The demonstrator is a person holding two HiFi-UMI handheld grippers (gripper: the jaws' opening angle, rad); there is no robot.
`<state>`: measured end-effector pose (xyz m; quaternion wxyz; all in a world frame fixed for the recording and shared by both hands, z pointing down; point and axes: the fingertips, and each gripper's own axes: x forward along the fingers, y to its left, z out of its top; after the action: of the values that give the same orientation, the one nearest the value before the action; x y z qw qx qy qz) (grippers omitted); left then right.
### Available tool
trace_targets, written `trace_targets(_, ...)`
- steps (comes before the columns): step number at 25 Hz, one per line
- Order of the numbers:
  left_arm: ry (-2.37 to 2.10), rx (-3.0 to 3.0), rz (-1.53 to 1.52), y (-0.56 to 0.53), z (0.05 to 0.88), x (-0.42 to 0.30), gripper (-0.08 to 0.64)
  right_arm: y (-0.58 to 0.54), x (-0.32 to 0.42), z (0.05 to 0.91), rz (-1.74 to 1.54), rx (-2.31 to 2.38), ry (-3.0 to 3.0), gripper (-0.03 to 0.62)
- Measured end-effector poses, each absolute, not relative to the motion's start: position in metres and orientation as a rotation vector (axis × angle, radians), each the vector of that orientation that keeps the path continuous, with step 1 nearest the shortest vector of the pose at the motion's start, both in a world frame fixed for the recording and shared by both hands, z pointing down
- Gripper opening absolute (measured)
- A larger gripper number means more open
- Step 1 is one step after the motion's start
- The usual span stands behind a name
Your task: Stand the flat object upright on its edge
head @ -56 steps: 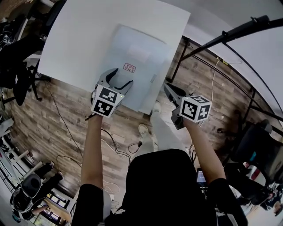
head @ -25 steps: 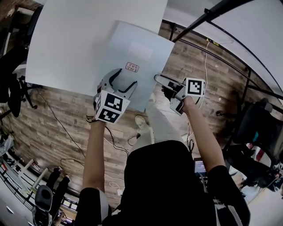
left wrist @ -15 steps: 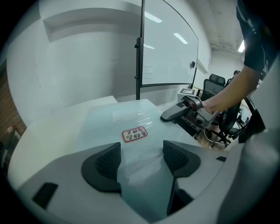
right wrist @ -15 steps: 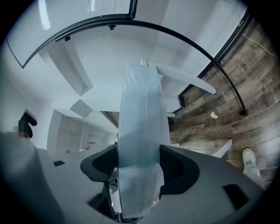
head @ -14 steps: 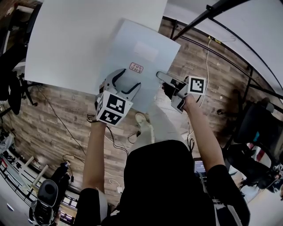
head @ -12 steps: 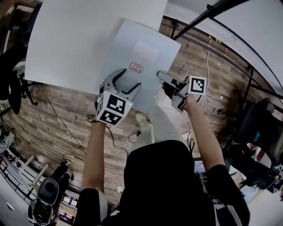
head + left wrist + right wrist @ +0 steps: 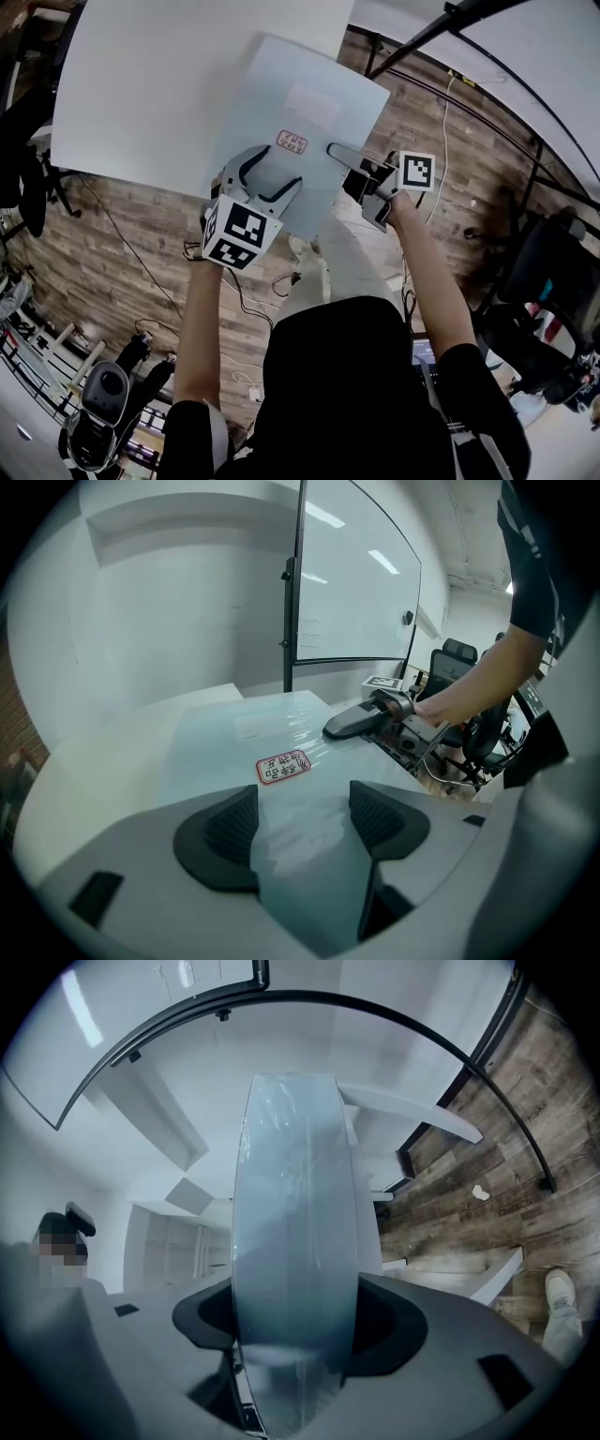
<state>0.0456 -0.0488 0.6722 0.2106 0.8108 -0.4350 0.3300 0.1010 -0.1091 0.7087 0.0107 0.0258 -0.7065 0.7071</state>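
Head view: the flat board (image 7: 300,103) lay on the white table (image 7: 141,84), its near end overhanging. Left gripper view: the left gripper (image 7: 300,808) gaped above it, holding nothing. Right gripper view: the right gripper (image 7: 295,1321) clamped its side edge; not yet upright

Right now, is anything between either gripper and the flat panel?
Nothing visible. The right gripper has its jaws on the panel at its right edge. The left gripper hovers open just over its near end, with nothing between.
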Motion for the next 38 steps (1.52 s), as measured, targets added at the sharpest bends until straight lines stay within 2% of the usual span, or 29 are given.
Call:
trace_targets(21,-1.264,2.285,0.888,-0.048,0.666,0.043,0.311,-0.11,0.091,0.701,2.163,0.06,-2.226,0.284)
trace_targets(28,-1.328,2.251,0.801,-0.056,0.64,0.031,0.227,-0.115,0.082,0.679,2.073,0.045,-2.263,0.284)
trace_targets(32,-1.381,2.223,0.754,-0.072,0.62,0.021,0.155,-0.125,0.077,0.668,1.976,0.058,-2.295,0.284)
trace_targets(38,-1.456,2.193,0.729,-0.083,0.603,0.008,0.103,-0.138,0.064,0.643,1.862,0.04,-2.342,0.284)
